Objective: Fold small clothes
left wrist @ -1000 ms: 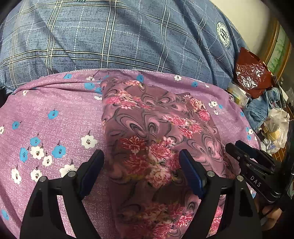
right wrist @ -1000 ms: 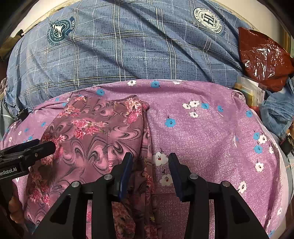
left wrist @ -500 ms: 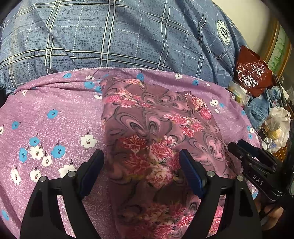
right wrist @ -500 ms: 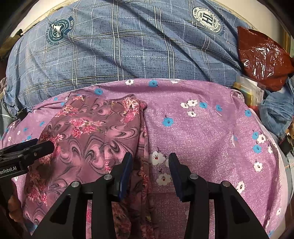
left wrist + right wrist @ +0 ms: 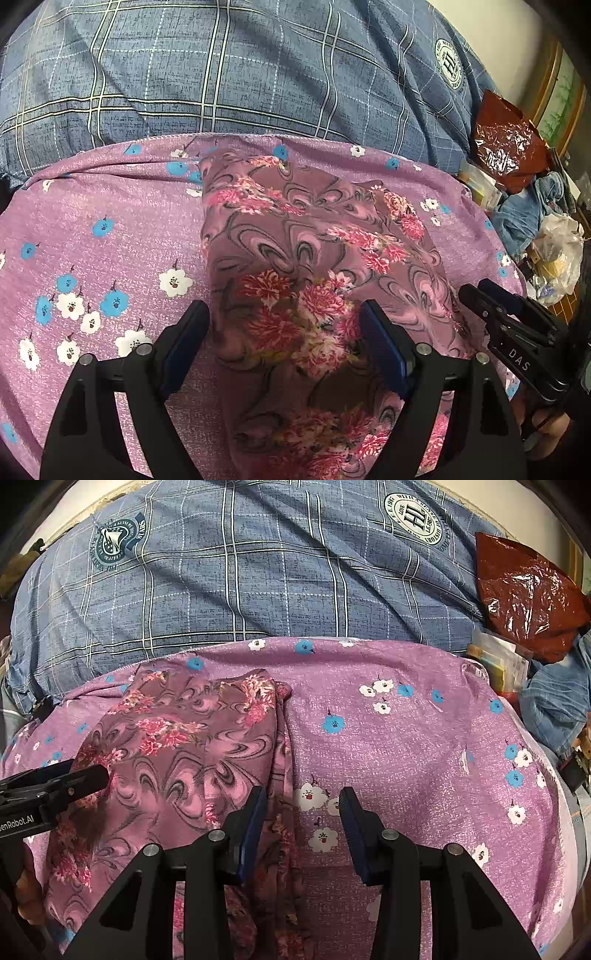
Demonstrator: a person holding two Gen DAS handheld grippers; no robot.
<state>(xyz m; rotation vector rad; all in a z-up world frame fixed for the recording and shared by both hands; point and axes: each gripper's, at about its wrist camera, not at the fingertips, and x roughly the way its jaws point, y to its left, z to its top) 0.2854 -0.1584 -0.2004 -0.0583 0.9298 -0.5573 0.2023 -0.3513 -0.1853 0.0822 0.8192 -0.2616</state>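
A mauve garment (image 5: 295, 258) with swirls and red flowers lies as a long strip on a purple cloth (image 5: 110, 229) printed with blue and white blossoms. My left gripper (image 5: 284, 321) hovers just above the garment's near part. It is open wide, and the fabric under it is not pinched. My right gripper (image 5: 302, 801) stands partly open at the garment's (image 5: 177, 746) right edge, with only the purple cloth (image 5: 406, 738) showing in its gap. Each gripper shows in the other's view: the right gripper (image 5: 491, 299) at the garment's right side, the left gripper (image 5: 74, 775) over its left side.
A blue plaid quilt (image 5: 258, 74) rises behind the purple cloth. At the right edge are a red plastic bag (image 5: 506, 144), a denim garment (image 5: 528, 218) and a white plastic bag (image 5: 557, 251). A hand (image 5: 546, 432) holds the right gripper.
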